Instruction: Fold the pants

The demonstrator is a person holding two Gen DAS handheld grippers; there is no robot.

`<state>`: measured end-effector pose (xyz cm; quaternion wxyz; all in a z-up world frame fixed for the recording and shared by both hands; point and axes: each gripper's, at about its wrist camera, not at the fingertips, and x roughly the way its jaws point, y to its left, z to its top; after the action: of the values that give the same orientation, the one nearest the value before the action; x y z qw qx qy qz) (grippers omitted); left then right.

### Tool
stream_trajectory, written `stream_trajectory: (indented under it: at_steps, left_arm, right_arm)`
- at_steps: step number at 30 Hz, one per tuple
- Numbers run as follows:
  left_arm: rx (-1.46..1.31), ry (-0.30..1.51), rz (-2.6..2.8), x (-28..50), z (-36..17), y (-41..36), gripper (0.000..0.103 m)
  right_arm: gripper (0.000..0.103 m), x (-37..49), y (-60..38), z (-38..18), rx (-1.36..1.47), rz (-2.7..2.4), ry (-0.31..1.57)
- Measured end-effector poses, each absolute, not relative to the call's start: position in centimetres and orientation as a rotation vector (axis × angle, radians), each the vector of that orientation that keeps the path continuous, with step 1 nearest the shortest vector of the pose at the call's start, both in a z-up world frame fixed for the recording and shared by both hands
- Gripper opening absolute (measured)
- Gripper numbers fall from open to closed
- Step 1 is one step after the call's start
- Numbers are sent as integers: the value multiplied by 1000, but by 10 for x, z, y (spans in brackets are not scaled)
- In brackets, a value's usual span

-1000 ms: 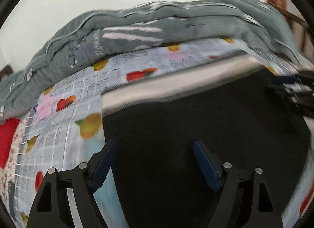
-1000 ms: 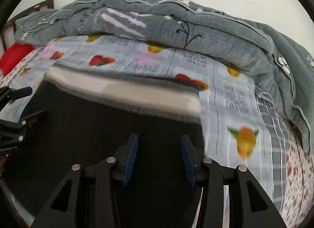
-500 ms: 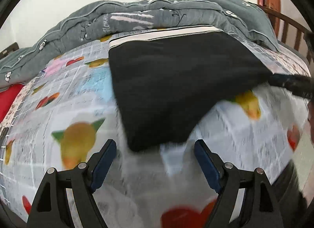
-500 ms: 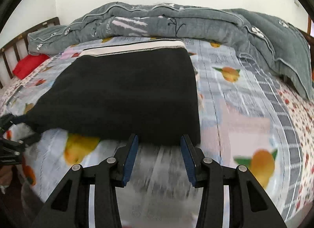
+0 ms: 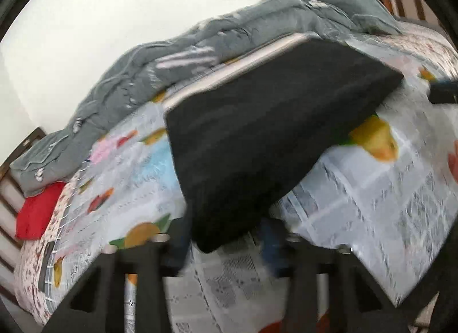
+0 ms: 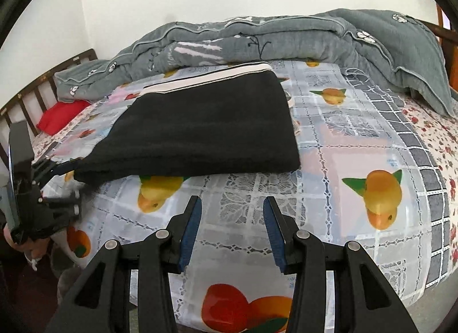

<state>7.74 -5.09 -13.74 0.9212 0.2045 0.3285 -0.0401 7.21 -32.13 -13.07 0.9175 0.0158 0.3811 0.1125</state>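
The black pants (image 6: pixel 200 129) lie folded into a thick rectangle on the fruit-print bedsheet (image 6: pixel 343 147), with a white waistband along the far edge. My right gripper (image 6: pixel 232 230) is open and empty, a short way in front of the near fold. My left gripper (image 5: pixel 226 244) is blurred and open, at the near left corner of the pants (image 5: pixel 257 138). From the right wrist view the left gripper (image 6: pixel 57 178) sits at that corner, which is lifted off the sheet; whether it touches the cloth I cannot tell.
A rumpled grey quilt (image 6: pixel 286 41) is heaped along the far side of the bed. A red cushion (image 6: pixel 60 115) lies by the wooden bed rail (image 6: pixel 25 101) at the left. The bed's near edge (image 6: pixel 415 290) drops off at the lower right.
Both grippers have pulled back from the pants toward the bed's near edge. The left view has tilted and blurred. The pants now lie as a folded rectangle.
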Motion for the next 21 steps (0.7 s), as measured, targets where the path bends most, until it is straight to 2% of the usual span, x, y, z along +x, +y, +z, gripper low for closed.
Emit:
stream_trajectory:
  at_steps: [1,3,4,6,9,10,13,16,21]
  left_arm:
    - [338,628,-82,73,-129,-43,17]
    - [159,644,-101,75,-129,-22,17]
    - [153,691,-95,79,-138,-20,17]
    - [234,670,-69,75,-150,-28,19]
    - [210,686,-74,68,-142,-28,31]
    - [160,696,-95,65,-138,-23,39]
    - [55,648,-135,56,-121,-7,43]
    - [-8,597,-130,56,-101,-1,60]
    - [-49,621,-113,98,-89,-15,60]
  right_arm:
    - [44,72,-321,-132,23,221,789]
    - [44,73,-324,-135,14,217,794]
    - [44,73,-326,-135,13,216,793]
    - [44,77,-328,-136,9,210,801]
    - [44,81,-330,-133,1,217,798]
    - [44,82,-329,-129,-8,219,787]
    - [45,88,-328,-115,-30,220,745]
    - [47,100,-326,-105,-32,225,717]
    - [48,134,-318,-101,-13,238,700]
